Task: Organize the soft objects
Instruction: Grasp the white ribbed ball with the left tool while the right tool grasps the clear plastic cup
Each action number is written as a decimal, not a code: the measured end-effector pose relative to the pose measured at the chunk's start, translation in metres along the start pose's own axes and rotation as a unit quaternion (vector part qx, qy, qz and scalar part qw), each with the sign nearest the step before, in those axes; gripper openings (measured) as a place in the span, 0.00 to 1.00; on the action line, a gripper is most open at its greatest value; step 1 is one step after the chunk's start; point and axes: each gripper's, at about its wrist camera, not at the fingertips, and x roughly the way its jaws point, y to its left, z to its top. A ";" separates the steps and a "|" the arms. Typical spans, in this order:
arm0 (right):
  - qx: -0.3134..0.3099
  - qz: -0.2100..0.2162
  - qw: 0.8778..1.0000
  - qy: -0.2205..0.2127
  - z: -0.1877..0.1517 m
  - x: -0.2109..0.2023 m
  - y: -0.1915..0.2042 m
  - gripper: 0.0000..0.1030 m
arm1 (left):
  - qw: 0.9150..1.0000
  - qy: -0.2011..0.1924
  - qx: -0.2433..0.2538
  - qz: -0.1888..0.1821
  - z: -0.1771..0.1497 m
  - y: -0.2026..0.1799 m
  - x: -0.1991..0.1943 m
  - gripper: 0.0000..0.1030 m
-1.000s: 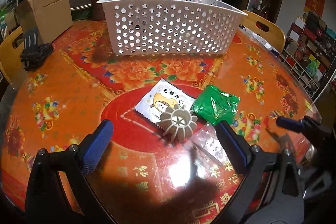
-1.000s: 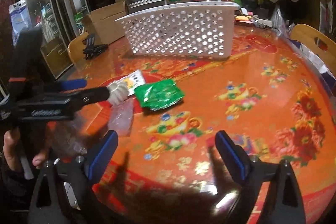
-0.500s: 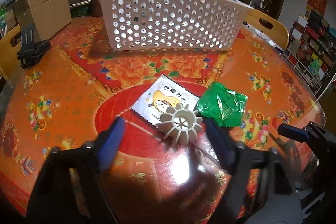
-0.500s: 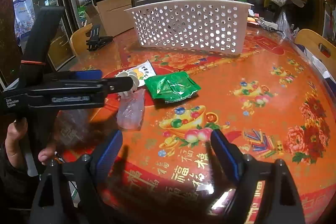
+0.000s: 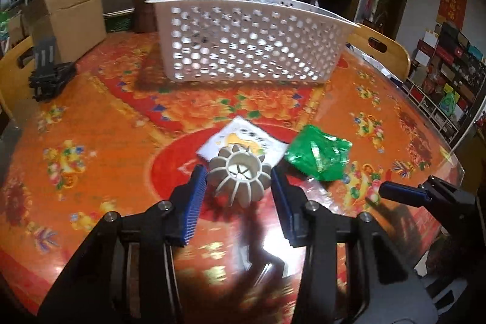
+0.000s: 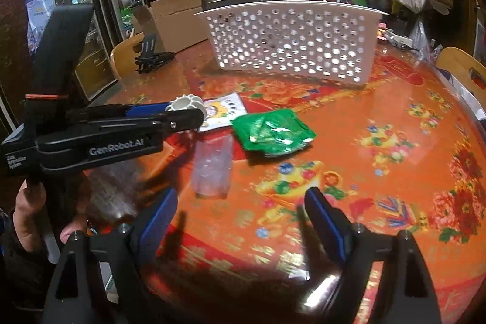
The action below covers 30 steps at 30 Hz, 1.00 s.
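A grey ribbed round soft piece [image 5: 240, 176] sits between the blue pads of my left gripper [image 5: 238, 182], which is shut on it; it also shows in the right wrist view [image 6: 186, 105]. A white snack packet [image 5: 243, 141], a green crinkled packet [image 5: 319, 152] and a clear plastic pouch [image 6: 212, 166] lie on the table. A white perforated basket [image 5: 249, 47] stands at the back. My right gripper [image 6: 240, 211] is open and empty above the near table, to the right of the left gripper [image 6: 179, 117].
The round table [image 5: 91, 126] has a glossy red-orange flowered cover. A black clip [image 5: 48, 75] lies at the left edge. Cardboard boxes [image 5: 73, 17], stacked drawers and wooden chairs [image 5: 382, 50] surround the table.
My left gripper moved forward and closed its jaws around the grey ribbed piece. My right gripper moved a little forward, staying open.
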 end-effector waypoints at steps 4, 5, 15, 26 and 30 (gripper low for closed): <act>-0.013 0.004 1.000 0.007 0.004 0.011 0.014 0.70 | 1.000 -0.004 -0.013 0.012 -0.005 0.019 -0.008 0.40; -0.016 0.004 1.000 0.009 0.005 0.014 0.016 0.68 | 1.000 -0.005 -0.017 0.013 -0.006 0.023 -0.010 0.40; -0.044 -0.026 0.999 0.018 0.012 0.028 0.030 0.29 | 0.999 -0.005 -0.031 0.019 -0.017 0.044 -0.018 0.40; -0.042 -0.029 0.999 -0.004 0.013 0.005 0.018 0.27 | 0.999 -0.011 -0.029 0.018 -0.018 0.041 -0.030 0.40; -0.035 -0.031 0.999 -0.017 0.015 -0.010 0.009 0.27 | 0.999 -0.014 -0.029 0.021 -0.018 0.040 -0.036 0.40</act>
